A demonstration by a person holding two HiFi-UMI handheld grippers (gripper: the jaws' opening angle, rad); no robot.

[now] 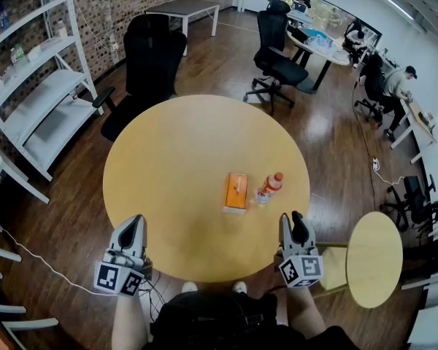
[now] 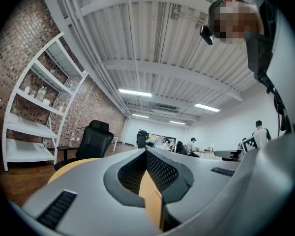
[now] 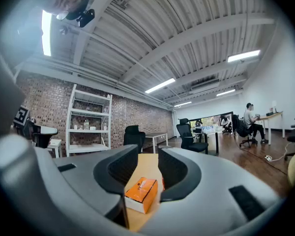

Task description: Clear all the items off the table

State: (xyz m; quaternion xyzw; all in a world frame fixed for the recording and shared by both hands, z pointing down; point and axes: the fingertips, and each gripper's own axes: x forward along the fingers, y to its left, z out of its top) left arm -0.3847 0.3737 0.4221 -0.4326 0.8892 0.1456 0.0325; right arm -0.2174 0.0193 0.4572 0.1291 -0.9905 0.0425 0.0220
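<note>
Round table (image 1: 182, 144), wood floor all round. An orange tissue box (image 1: 236, 192) lay flat right of the table's centre, toward your side. A clear bottle (image 1: 270, 187) with a red cap was just beside its right edge; touching or not could not be told. Nothing else was on the table, and nothing stood between your tools and those two items.

Left tool (image 1: 136, 219) was over the near left edge of the table. Its jaws met at the tips, with nothing between them. Right tool (image 1: 292, 218) was over the near right edge. Its jaws stood apart and empty, and in the right gripper view the tissue box (image 3: 141, 193) showed through the gap, well ahead.

The box had a slot in its top face; its contents were not visible. Whether the bottle held liquid could not be told.

Around:
- a black office chair (image 1: 150, 64) against the far left rim
- another chair (image 1: 277, 60) further back
- white shelving (image 1: 36, 100) along the brick wall at left
- a small round side table (image 1: 376, 257) close to your right
- people seated at desks far right
</note>
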